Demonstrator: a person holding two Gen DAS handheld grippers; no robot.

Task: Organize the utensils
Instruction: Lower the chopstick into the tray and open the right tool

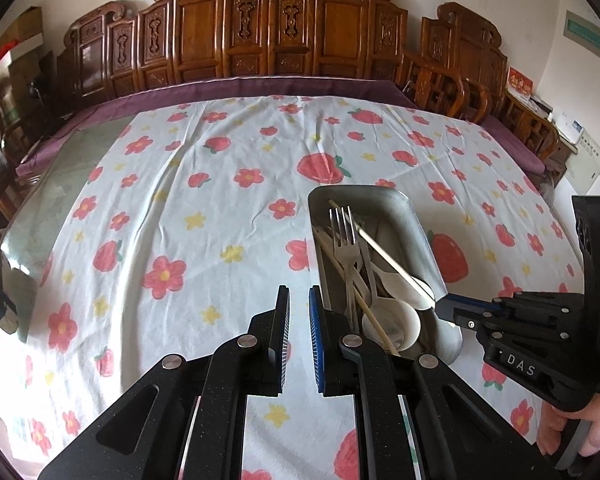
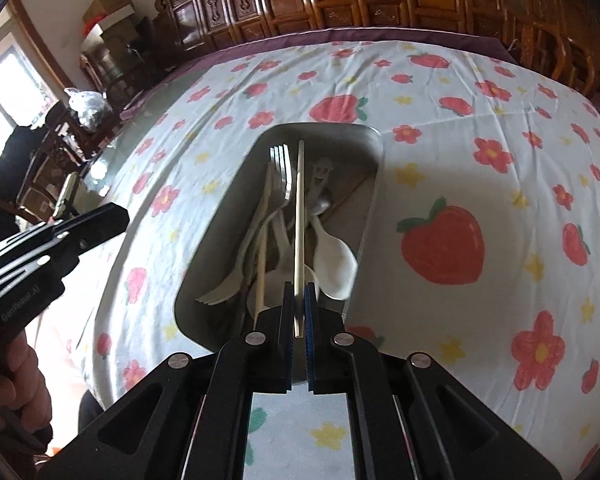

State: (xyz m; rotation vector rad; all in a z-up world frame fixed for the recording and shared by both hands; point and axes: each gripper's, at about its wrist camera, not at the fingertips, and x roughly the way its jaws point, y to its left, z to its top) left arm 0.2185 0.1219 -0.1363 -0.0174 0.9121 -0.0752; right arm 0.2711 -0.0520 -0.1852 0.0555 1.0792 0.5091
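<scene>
A steel tray (image 1: 412, 216) (image 2: 228, 216) on the flowered cloth holds a metal fork (image 1: 342, 232) (image 2: 282, 168), white plastic spoons (image 1: 396, 316) (image 2: 334, 256), a white plastic fork (image 2: 228, 288), a small metal spoon (image 2: 320, 184) and chopsticks (image 1: 340, 258). My right gripper (image 2: 299, 292) is shut on one wooden chopstick (image 2: 299, 216) that reaches out over the tray; the gripper also shows in the left wrist view (image 1: 444, 304). My left gripper (image 1: 299, 300) is slightly open and empty, just left of the tray's near end.
The table carries a white cloth with strawberries and flowers (image 1: 180, 200) over a glass top (image 1: 60, 184). Carved wooden chairs (image 1: 260, 32) line the far side. The left gripper body (image 2: 52, 240) shows left of the tray in the right wrist view.
</scene>
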